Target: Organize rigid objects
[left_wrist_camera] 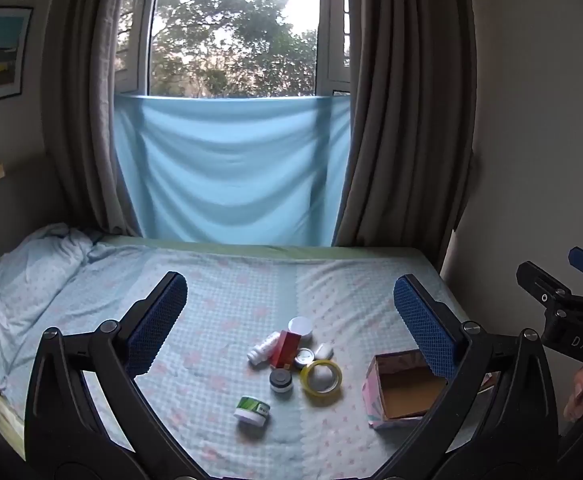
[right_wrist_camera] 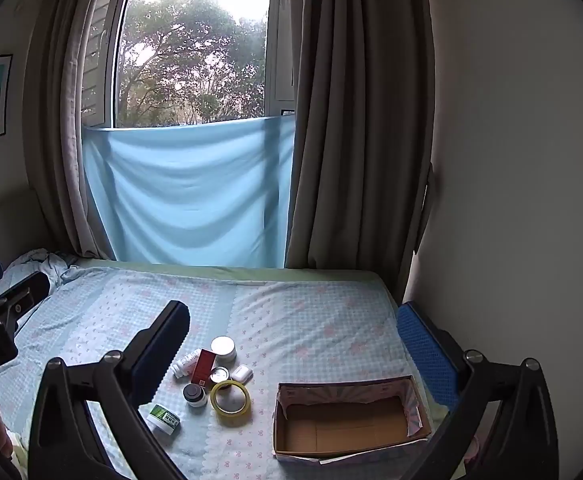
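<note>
Hovering over the bed (left_wrist_camera: 219,280), left tongs (left_wrist_camera: 287,308) and right tongs (right_wrist_camera: 291,340) both gape wide, empty. Cluster lies mid-bed, cardboard box (right_wrist_camera: 347,420) at its 3 o'clock. Tape roll (right_wrist_camera: 230,397): light, stiff, pinch across the rim. Green-label jar (right_wrist_camera: 164,418) likely slick; grip its sides. Red carton (right_wrist_camera: 202,366): light, crushable. Label print unreadable; "DAS" on the right tongs' body.
</note>
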The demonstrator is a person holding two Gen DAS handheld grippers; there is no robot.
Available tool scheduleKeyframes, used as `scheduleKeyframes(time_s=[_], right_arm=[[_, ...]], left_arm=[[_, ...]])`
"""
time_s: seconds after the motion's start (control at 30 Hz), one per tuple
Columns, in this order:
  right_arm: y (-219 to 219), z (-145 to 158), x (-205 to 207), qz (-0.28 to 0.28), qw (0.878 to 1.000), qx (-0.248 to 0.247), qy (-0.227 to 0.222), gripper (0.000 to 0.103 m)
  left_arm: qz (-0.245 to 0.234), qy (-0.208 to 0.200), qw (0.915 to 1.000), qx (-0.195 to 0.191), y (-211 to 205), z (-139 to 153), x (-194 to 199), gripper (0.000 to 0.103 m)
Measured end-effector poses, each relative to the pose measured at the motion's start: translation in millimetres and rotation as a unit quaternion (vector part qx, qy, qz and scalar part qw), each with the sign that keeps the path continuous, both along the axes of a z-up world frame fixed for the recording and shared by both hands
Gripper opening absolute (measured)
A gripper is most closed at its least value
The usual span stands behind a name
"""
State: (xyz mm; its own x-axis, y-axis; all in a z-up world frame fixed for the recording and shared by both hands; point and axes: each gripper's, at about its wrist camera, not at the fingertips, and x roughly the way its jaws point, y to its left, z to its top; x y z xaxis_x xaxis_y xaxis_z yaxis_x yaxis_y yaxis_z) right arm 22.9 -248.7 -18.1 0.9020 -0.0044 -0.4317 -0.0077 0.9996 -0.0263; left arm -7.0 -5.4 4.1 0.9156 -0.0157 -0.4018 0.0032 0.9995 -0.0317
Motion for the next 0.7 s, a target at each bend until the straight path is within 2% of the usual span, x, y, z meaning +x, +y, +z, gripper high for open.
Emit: scheduleKeyframes(time_s=[0.7], right_arm=[[1.5, -3.1, -1.3, -0.002, 1.0, 0.004, 0.001, 0.103]], left_arm=[[-0.007, -0.003, 1.0, -0.001, 7.1, 0.7, -2.0, 0.103]])
